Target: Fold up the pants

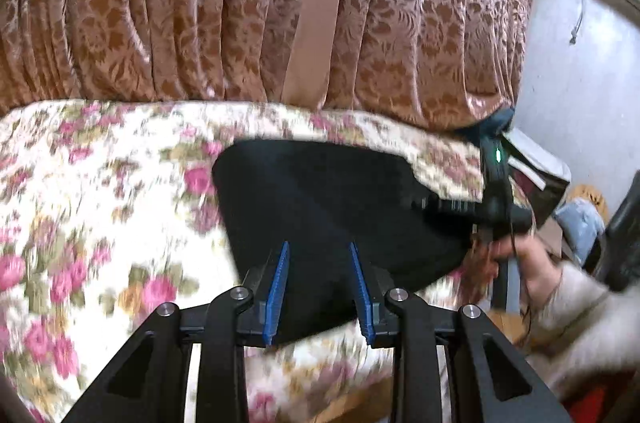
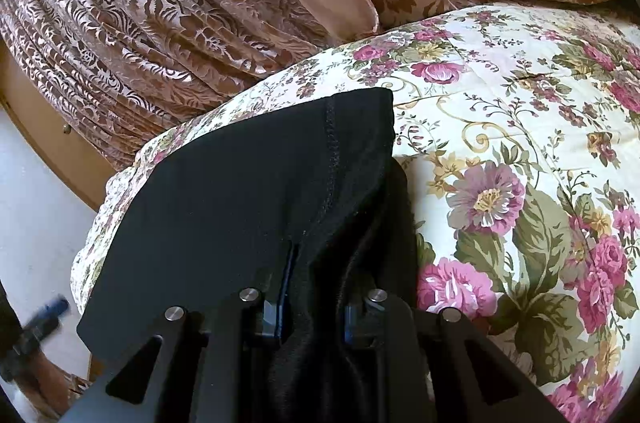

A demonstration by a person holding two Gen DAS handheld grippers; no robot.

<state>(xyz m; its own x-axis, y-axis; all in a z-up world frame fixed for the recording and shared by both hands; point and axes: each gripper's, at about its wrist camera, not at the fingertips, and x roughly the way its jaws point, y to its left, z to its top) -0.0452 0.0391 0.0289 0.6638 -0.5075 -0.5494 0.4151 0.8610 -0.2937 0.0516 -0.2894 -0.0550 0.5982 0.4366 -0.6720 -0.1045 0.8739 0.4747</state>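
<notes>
Black pants [image 1: 332, 199] lie folded on a floral bedspread [image 1: 100, 191]. My left gripper [image 1: 320, 251] is open above the near edge of the pants, its blue pads [image 1: 280, 283] spread apart and empty. The right gripper [image 1: 496, 199] shows at the pants' right edge, held by a hand. In the right wrist view the pants [image 2: 240, 191] drape over and between my right gripper's fingers [image 2: 316, 275]. The fingertips are hidden under the cloth, so the grip cannot be seen clearly. A stitched seam [image 2: 332, 143] runs down the fabric.
A brown floral curtain [image 1: 200, 3] hangs behind the bed, also in the right wrist view [image 2: 140, 23]. A white wall [image 1: 568, 63] and clutter [image 1: 580, 219] stand at the right. The bedspread [image 2: 520, 143] stretches to the right of the pants.
</notes>
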